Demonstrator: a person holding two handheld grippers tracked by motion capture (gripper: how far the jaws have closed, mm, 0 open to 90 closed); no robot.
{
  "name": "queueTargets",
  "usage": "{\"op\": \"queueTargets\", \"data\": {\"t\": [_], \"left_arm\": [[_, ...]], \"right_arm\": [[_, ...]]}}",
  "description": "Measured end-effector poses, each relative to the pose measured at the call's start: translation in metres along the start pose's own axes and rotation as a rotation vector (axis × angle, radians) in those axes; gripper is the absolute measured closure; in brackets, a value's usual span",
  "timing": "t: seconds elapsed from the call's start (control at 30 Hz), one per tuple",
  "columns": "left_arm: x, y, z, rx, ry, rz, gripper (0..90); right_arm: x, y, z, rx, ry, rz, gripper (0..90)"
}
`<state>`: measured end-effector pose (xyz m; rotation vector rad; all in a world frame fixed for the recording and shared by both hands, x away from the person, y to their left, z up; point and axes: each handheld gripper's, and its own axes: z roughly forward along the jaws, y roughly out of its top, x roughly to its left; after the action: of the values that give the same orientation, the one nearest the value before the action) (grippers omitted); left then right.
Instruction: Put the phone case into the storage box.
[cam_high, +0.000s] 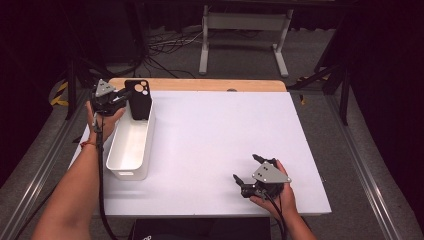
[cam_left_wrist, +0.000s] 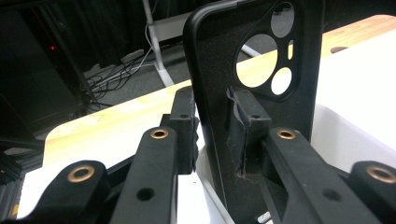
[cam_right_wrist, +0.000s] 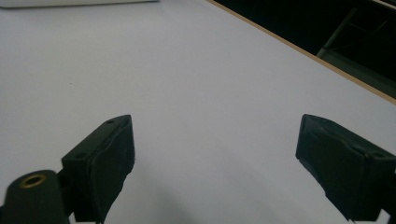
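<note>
A black phone case with camera cut-outs stands upright at the far end of the white bin, at the table's left. My left gripper reaches it from the left. In the left gripper view the case sits between the jaws of that gripper, one pad behind its back and the other inside it; a thin sliver of light shows beside the left pad, so the pads look slack. My right gripper rests near the front right of the table, open with nothing between its fingers.
The white table sheet has a wooden strip along its far edge. A white frame and cables stand on the floor beyond. A dark box lies at the near edge. The bin's white wall is to the case's right.
</note>
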<state>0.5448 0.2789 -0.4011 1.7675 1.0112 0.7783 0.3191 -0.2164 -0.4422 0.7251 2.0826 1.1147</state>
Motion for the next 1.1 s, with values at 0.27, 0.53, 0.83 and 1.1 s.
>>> {"op": "queueTargets", "data": {"t": [0.27, 0.53, 0.83, 1.1], "left_arm": [[-0.002, 0.002, -0.004, 0.006, 0.014, 0.012, 68.9], [-0.005, 0.005, -0.01, 0.006, 0.047, 0.035, 68.7], [-0.011, 0.014, -0.022, -0.02, 0.05, 0.061, 68.8], [-0.017, 0.016, -0.03, -0.032, 0.039, 0.066, 68.6]], "right_arm": [[0.0, 0.001, -0.001, 0.0, -0.005, -0.009, 12.8], [-0.001, 0.002, -0.004, -0.013, -0.01, -0.004, 12.8], [-0.001, 0.003, -0.007, -0.029, -0.01, -0.012, 12.9], [-0.004, 0.005, -0.012, -0.067, -0.038, 0.011, 14.3]]}}
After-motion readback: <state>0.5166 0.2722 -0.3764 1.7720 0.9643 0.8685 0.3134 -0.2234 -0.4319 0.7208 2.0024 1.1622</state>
